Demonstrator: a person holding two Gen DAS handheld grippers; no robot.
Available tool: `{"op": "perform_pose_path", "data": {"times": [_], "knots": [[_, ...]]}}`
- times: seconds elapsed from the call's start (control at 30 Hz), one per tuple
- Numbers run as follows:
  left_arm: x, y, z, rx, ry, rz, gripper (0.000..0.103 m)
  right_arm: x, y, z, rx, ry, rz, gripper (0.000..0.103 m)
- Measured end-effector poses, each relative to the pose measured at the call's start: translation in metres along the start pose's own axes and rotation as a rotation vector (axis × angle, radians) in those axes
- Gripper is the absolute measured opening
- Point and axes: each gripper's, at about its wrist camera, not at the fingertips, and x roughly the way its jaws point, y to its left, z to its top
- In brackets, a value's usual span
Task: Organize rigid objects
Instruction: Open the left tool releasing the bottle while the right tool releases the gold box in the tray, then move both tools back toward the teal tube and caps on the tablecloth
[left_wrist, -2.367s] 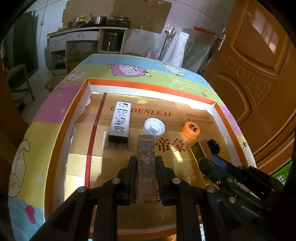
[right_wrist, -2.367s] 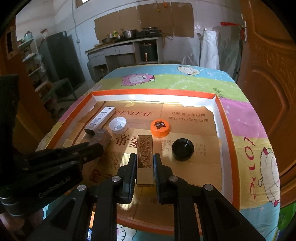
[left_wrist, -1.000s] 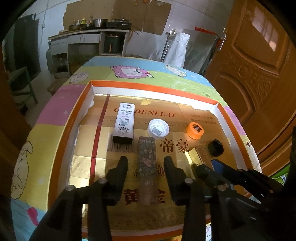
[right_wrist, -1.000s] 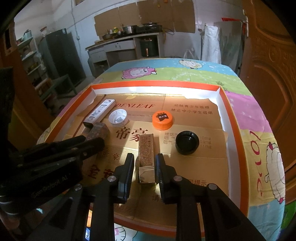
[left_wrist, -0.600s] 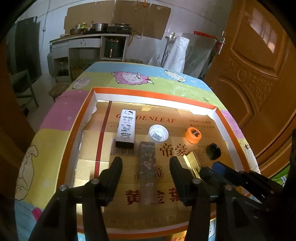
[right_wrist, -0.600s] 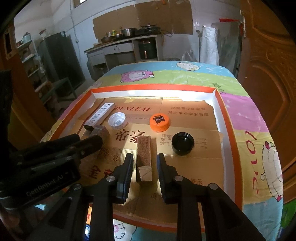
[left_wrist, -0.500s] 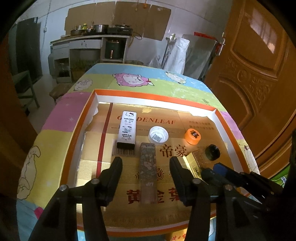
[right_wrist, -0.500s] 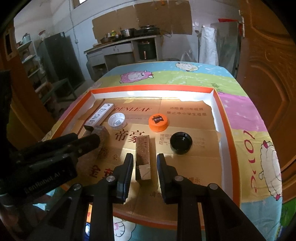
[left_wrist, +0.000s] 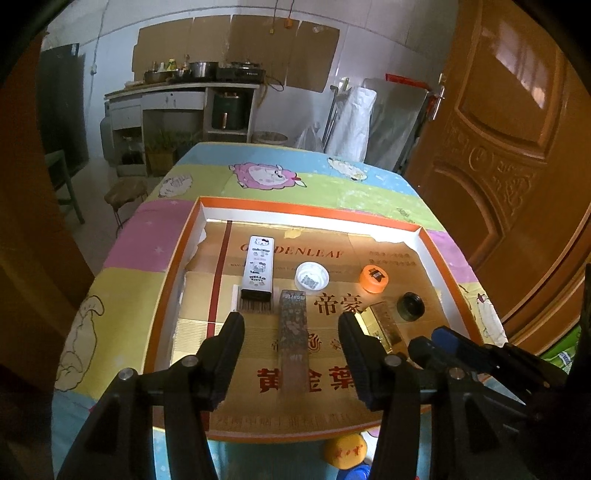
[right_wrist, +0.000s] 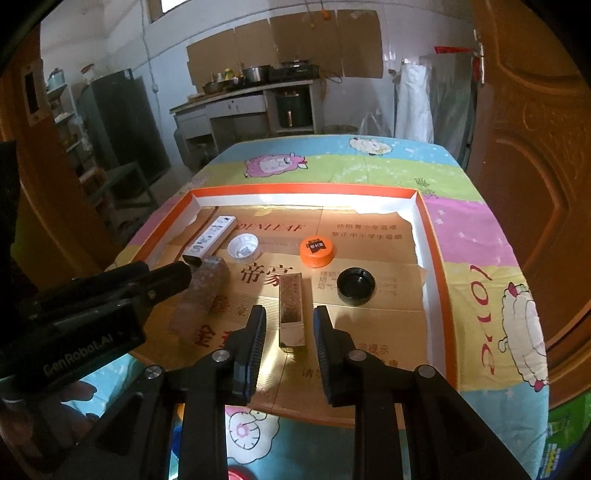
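A shallow orange-rimmed tray (left_wrist: 173, 258) (right_wrist: 430, 236) lined with cardboard holds the objects. A long floral box (left_wrist: 292, 332) (right_wrist: 201, 295) lies flat between the wide-open jaws of my left gripper (left_wrist: 291, 328), untouched. A gold box (right_wrist: 291, 310) (left_wrist: 386, 326) lies flat between the open jaws of my right gripper (right_wrist: 290, 325), also untouched. A white Hello Kitty box (left_wrist: 258, 267) (right_wrist: 210, 236), a white cap (left_wrist: 312, 276) (right_wrist: 242, 246), an orange cap (left_wrist: 373, 278) (right_wrist: 317, 251) and a black cap (left_wrist: 410, 306) (right_wrist: 355, 285) lie further back.
The tray sits on a table with a cartoon-print cloth (left_wrist: 266, 177). A wooden door (left_wrist: 509, 147) stands to the right. A kitchen counter (left_wrist: 184, 96) is at the back. An orange ball-like object (left_wrist: 345, 451) lies below the tray's near edge.
Both grippers opened, let go of their boxes and drew back and up. The floral box and the gold box now lie flat on the cardboard.
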Motion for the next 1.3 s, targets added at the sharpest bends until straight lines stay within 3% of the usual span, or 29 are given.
{"op": "perform_pose_path", "data": {"times": [1.3], "knots": [[-0.098, -0.002, -0.029, 0.007, -0.102, 0.046, 0.053, -0.097, 0.028, -0.029, -0.037, -0.091, -0.007, 0.027]]}}
